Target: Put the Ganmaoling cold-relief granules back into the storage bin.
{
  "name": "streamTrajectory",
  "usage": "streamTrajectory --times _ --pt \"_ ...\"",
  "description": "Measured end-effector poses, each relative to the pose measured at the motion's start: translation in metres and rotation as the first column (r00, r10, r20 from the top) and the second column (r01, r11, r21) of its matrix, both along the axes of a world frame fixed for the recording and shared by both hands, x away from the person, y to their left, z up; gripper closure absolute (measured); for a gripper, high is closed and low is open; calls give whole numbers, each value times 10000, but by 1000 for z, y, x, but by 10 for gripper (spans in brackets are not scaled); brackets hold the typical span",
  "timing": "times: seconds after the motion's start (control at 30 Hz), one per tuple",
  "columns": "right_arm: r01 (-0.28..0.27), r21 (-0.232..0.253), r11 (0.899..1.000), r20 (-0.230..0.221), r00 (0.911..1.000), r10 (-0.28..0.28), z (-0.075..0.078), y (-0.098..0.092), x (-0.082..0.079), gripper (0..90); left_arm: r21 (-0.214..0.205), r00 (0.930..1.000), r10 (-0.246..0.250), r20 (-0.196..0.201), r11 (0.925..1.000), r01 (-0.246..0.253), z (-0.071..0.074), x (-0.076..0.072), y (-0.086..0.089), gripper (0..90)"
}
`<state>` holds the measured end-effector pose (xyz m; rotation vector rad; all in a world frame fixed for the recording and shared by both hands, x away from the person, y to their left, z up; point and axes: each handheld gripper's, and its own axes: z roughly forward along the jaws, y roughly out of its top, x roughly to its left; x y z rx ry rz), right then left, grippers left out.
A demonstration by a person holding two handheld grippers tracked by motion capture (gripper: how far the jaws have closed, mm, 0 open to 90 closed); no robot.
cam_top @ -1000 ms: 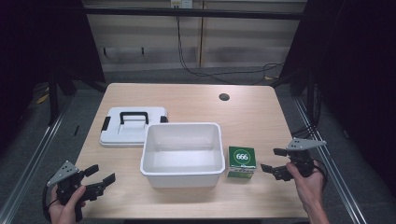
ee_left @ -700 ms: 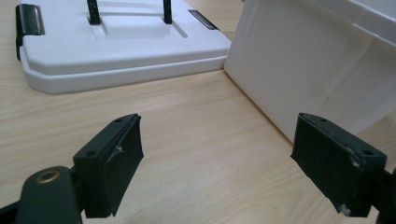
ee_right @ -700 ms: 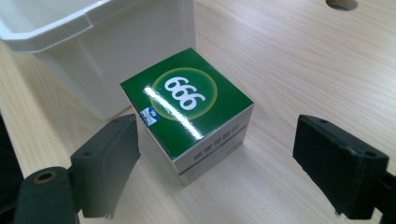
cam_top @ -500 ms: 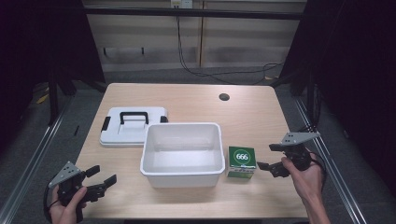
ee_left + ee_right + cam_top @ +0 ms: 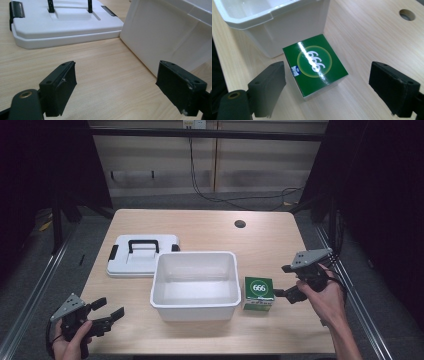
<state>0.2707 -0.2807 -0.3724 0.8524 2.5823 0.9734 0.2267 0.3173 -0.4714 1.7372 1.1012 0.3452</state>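
A green box marked 666 (image 5: 259,291) (image 5: 315,64) stands on the wooden table just right of an empty white tub (image 5: 195,278) (image 5: 262,17). My right gripper (image 5: 285,281) (image 5: 327,92) is open, just right of the box, its jaws spread wider than the box and a little short of it. A white lid with a black handle (image 5: 141,254) (image 5: 62,22) lies flat to the tub's left. At the table's near left corner my left gripper (image 5: 107,310) (image 5: 117,92) is open over bare wood, facing the tub's wall (image 5: 170,37).
A round cable hole (image 5: 240,224) (image 5: 407,14) sits in the tabletop at the far right. The table's right edge (image 5: 320,285) runs close behind my right hand. Bare wood lies beyond the tub and lid.
My right gripper has moved left toward the green box and a little nearer the table's middle. The left gripper has stayed put.
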Motion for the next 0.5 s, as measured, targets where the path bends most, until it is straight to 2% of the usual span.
streamTrajectory --times 0.17,0.23,0.27,0.37,0.5 --pt "-580 -517 9970 -203 9982 570 3 10 6 131 32 10000 29 11 10000 -29 0 0 0 159" --pt "-694 -751 9948 -83 9976 690 3 15 8 120 81 10000 11 54 10000 -11 0 0 1 159" --pt "-852 -665 9941 -170 9963 842 1 18 9 120 75 10000 -11 28 10000 11 0 0 1 159" --pt "-1148 -977 9886 -300 9932 1124 -2 27 11 121 32 10000 -13 29 10000 13 0 0 0 159" --pt "-1458 -1102 9832 -592 9884 1399 -2 31 16 123 28 10000 -30 41 10000 29 0 -1 1 159"
